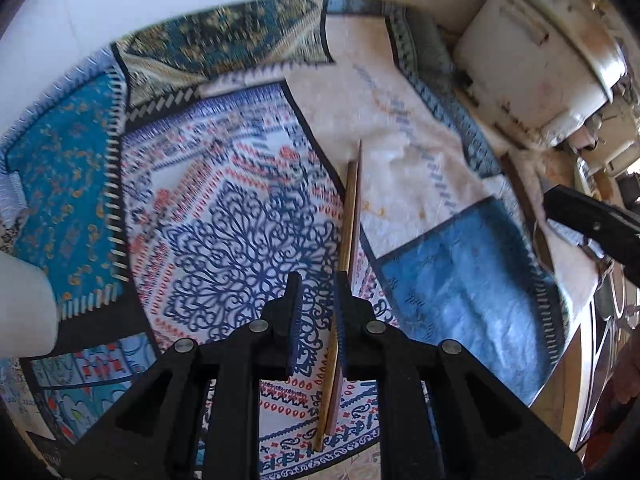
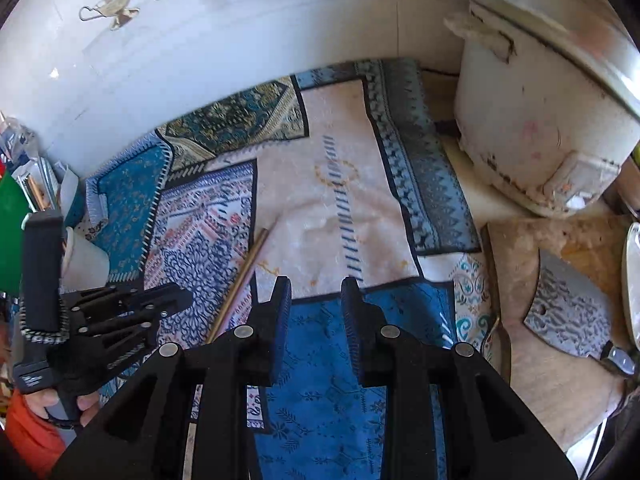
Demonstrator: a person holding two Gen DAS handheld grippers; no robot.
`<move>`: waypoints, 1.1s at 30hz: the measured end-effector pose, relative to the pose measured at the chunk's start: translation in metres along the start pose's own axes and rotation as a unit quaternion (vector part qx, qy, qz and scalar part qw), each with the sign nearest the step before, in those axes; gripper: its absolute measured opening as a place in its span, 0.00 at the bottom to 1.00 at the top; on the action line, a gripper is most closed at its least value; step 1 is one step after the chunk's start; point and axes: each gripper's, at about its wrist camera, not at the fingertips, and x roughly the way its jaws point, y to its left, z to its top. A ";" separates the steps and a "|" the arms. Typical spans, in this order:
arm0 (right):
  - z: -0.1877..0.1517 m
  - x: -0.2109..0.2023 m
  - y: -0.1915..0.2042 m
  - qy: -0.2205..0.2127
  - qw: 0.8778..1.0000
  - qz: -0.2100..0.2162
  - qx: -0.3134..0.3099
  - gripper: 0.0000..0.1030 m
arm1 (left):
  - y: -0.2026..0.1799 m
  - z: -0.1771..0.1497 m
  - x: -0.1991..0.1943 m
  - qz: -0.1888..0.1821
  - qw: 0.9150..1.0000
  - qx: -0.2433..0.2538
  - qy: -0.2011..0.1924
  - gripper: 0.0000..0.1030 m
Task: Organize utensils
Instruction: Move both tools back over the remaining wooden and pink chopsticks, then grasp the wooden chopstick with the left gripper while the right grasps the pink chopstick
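Left hand-held gripper [image 1: 316, 300]: a gap shows between its fingers; I cannot tell if it pinches the chopsticks.
Chopsticks [image 1: 347, 240]: two brown sticks touching its right finger, over the patterned cloth [image 1: 208, 208].
Right hand-held gripper [image 2: 316, 304]: spread apart, nothing between its fingers.
Cleaver [image 2: 568, 312]: lying on the wooden board [image 2: 520, 264], beside the white cooker [image 2: 540, 120].

A patchwork-print cloth [image 2: 344, 200] covers the counter beneath both claws, with chopsticks [image 1: 349, 216] lying on it ahead of the left claw [image 1: 316, 300], a white cooker [image 2: 532, 128] far right, and a cleaver [image 2: 568, 312] on a board [image 2: 520, 248] right.
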 end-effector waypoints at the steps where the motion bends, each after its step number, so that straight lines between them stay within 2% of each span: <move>1: -0.002 0.003 -0.002 0.004 1.000 0.001 0.002 0.23 | -0.001 -0.002 0.007 0.000 1.000 0.002 0.009 0.13; 5: -0.009 0.013 -0.005 0.018 1.000 0.007 0.006 0.23 | -0.002 -0.007 0.022 -0.003 1.000 0.005 0.028 0.13; 11: -0.014 0.022 -0.007 0.031 0.999 0.015 0.008 0.23 | -0.004 -0.005 0.025 -0.021 0.999 0.004 0.033 0.13; 15: -0.016 0.025 -0.005 0.032 0.999 0.015 0.006 0.23 | -0.010 -0.004 0.027 -0.009 0.999 0.017 0.029 0.13; 20: -0.016 0.029 0.000 0.036 0.999 0.018 0.002 0.23 | -0.005 0.007 0.036 -0.014 0.999 -0.003 0.038 0.10; 23: -0.016 0.035 0.002 0.042 0.999 0.019 0.001 0.23 | -0.008 0.014 0.040 0.010 0.999 0.016 0.029 0.07; 27: -0.015 0.048 0.008 0.056 0.998 0.035 0.009 0.23 | -0.008 0.021 0.043 0.001 0.999 0.027 0.034 0.06; 33: -0.009 0.073 0.028 0.076 0.995 0.057 0.021 0.23 | 0.023 0.013 0.017 0.003 1.000 -0.014 0.008 0.05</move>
